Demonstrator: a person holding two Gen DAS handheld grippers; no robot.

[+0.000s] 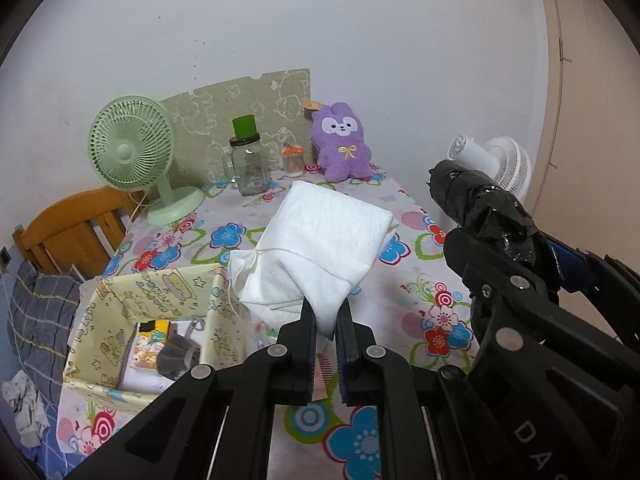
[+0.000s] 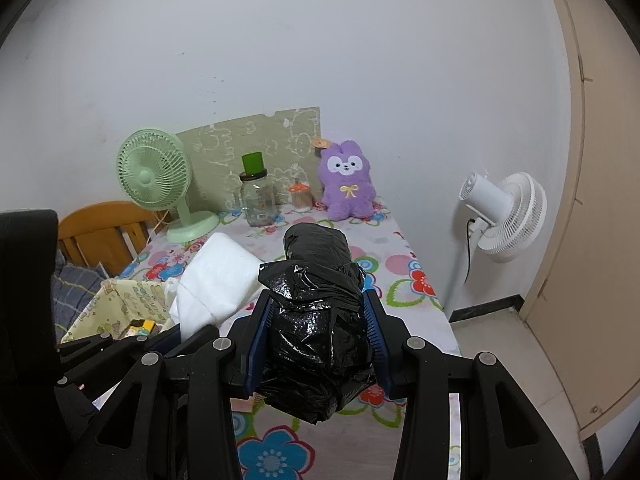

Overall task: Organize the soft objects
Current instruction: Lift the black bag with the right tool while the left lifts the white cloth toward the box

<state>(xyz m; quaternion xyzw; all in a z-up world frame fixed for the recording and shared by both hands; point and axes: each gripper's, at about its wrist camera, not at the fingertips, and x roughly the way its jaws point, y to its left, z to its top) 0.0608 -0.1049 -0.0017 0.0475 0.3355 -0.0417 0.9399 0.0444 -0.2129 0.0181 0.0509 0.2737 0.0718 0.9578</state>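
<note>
1. Two soft things are held above the table at once. The left gripper has its fingers pressed together on a lower corner of the white cloth pouch, which hangs over the flowered tablecloth. The right gripper has its fingers partly apart and clamped on the two sides of the black plastic bundle.

2. The step in hand seems to be the carrying of both things toward a place of storage. The next move probably calls for bringing the pouch over the yellow fabric box, at the near left edge of the table, and letting it go only when it is above the opening.

3. The box already holds a small colourful packet and a grey soft piece, so the free room inside is limited. The loose string of the pouch could catch on the box wall.

4. Farther away stand a green fan, a glass jar with a green cup on it, a small orange-lidded container and a purple plush rabbit, all near the wall and well apart from the grippers.

5. To the right, beside the table, stands a white fan; it is not in the way.
</note>
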